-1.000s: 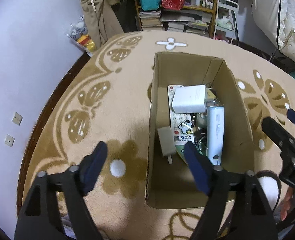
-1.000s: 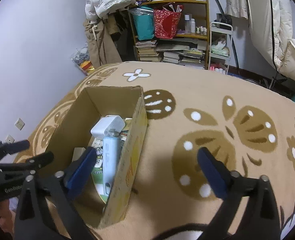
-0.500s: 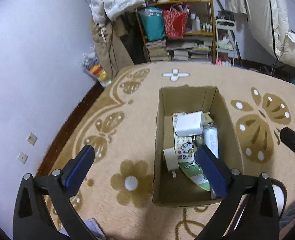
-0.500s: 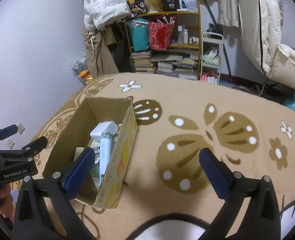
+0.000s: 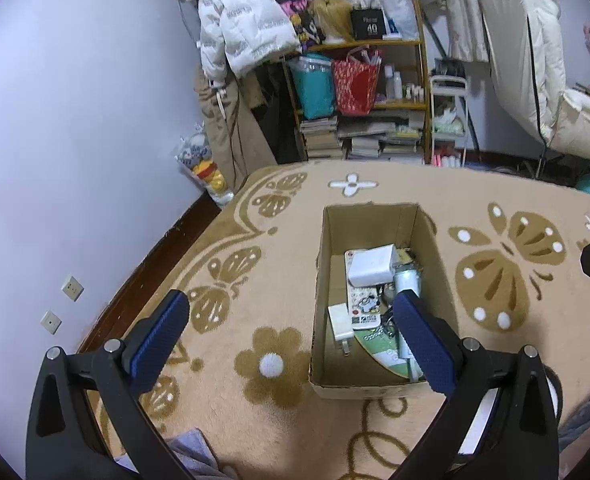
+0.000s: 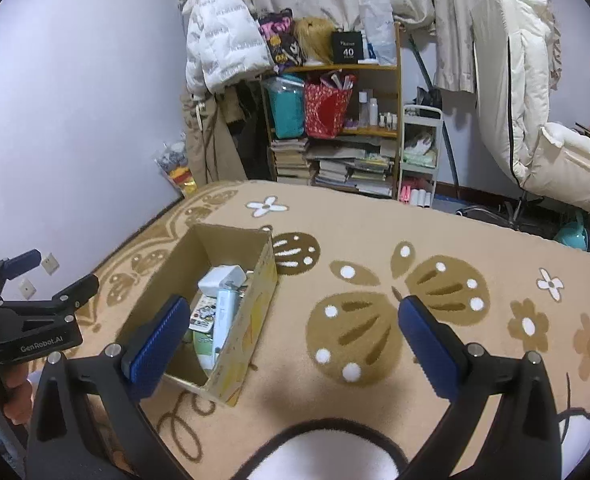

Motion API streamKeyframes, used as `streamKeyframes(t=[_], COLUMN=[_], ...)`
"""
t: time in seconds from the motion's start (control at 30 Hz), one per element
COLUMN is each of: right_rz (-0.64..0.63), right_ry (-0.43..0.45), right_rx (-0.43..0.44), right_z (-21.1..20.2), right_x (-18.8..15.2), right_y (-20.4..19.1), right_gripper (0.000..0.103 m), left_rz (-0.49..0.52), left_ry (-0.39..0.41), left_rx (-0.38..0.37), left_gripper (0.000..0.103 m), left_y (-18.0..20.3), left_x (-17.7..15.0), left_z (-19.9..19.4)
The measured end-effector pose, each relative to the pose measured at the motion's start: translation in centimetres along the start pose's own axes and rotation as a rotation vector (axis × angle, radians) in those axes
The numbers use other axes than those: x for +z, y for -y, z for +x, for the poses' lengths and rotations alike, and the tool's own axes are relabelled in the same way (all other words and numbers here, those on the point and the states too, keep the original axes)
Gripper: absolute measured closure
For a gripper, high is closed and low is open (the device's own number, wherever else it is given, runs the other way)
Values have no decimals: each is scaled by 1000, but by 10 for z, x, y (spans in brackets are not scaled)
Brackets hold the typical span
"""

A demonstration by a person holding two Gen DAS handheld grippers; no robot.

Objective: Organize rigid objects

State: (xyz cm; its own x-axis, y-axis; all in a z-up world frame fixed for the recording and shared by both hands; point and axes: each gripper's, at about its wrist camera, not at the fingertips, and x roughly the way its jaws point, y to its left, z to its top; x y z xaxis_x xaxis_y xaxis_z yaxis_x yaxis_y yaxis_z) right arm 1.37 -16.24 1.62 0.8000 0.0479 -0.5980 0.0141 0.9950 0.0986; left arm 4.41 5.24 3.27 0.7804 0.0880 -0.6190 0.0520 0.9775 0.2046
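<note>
- Beige carpet [image 5: 255, 280] with brown butterflies and flowers fills the floor, and sitting on it is the cardboard box [image 5: 375, 388], open at the top.
- Inside the box: a white power adapter [image 5: 372, 266] lying on a patterned card [image 5: 362, 312], a smaller white plug [image 5: 340, 323] against the left wall, a pale tube [image 5: 406, 280] to the right, and a green disc [image 5: 379, 346] toward the near end. They overlap; what is underneath I cannot tell.
- Judging by this, the sorting looks close to finished: I see no loose rigid item on the carpet in either view.
- Left gripper [image 5: 291, 334] hovers above the box's near-left corner, jaws spread wide, carrying nothing.
- Right gripper [image 6: 291, 338] hangs over the carpet, its left pad just over the box's near end, jaws also spread wide and empty.
- Risk 1: a jaw dipping in could catch the thin cardboard wall, and the light box would skid or tip on the soft pile.
- Risk 2: the adapter rides on top of the pile, so a nudge could slide it off the card and jumble what lies below.
- Risk 3: the 2 grippers are near each other, the left gripper showing at the left edge of the right wrist view, so both reaching for the box at once could knock together.
- Beyond the carpet, a crowded shelf [image 6: 335, 128] of books and bags stands well apart and plays no part.
</note>
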Motion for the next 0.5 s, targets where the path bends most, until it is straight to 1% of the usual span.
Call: streamKeyframes(t=[0.1,0.27,0.4,0.5], right_rz=[6,24,49,64], right_ry=[34,63,82,103], right_rx=[-3,2,6,-6], right_z=[-13,-28,-36,-40], right_x=[-6,-18,-26,-30], right_y=[1,9,23,33], right_gripper=[0,0,0,0], left_rz=[-16,-32,-19,-19], left_ry=[37,66,77,64], left_rx=[-8,-45,-53,-55], left_gripper=[2,2,2,2], left_y=[-1,0,7,11], left_x=[-4,-13,-22,-29], left_z=[-12,-24,-30,-28])
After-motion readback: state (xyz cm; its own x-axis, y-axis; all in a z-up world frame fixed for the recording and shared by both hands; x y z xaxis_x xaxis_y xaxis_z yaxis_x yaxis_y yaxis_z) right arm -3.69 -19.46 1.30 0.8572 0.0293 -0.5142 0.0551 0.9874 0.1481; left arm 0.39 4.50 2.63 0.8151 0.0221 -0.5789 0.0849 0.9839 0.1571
